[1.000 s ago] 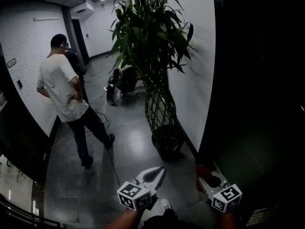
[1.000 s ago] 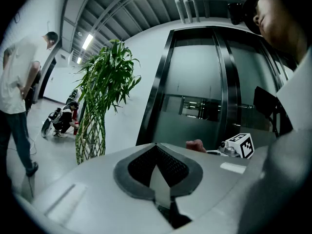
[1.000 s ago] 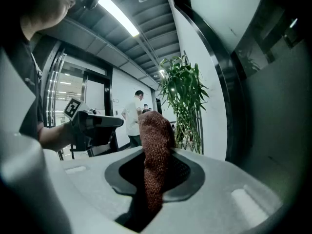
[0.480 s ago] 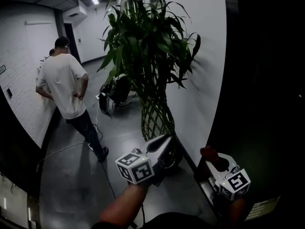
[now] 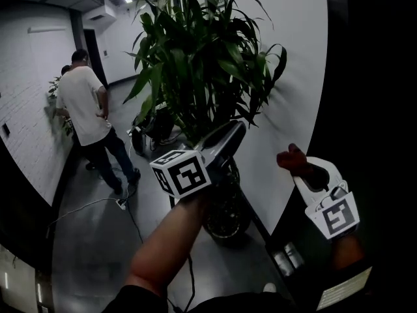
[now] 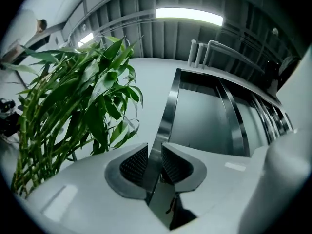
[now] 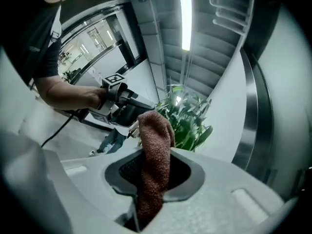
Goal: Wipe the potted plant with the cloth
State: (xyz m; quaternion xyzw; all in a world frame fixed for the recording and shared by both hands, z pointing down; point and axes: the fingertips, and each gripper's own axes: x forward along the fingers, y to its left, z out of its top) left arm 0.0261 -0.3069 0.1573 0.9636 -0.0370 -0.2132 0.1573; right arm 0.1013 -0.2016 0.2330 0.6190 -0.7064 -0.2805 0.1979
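Note:
The potted plant [image 5: 202, 51] is tall, with long green leaves, a woven stem lattice and a dark pot [image 5: 225, 219] on the floor by the white wall. My left gripper [image 5: 236, 130] is raised in front of the lower foliage. Its jaws are opening, with nothing between them. In the left gripper view the leaves [image 6: 73, 106] hang left of the left gripper [image 6: 153, 162]. My right gripper [image 5: 307, 169] is held up right of the plant, shut on a reddish-brown cloth [image 5: 290, 158]. In the right gripper view the cloth [image 7: 156, 135] stands up from the right gripper [image 7: 155, 170], with the plant [image 7: 187, 118] beyond it.
A person in a white shirt [image 5: 81, 100] stands at the left by the brick wall. A cable [image 5: 85, 207] runs across the grey floor. Dark equipment [image 5: 153, 126] sits behind the plant. A dark panel [image 5: 371, 109] fills the right side.
Both grippers have risen from near the floor to the height of the foliage. The left jaws have parted. The person has walked farther away to the left.

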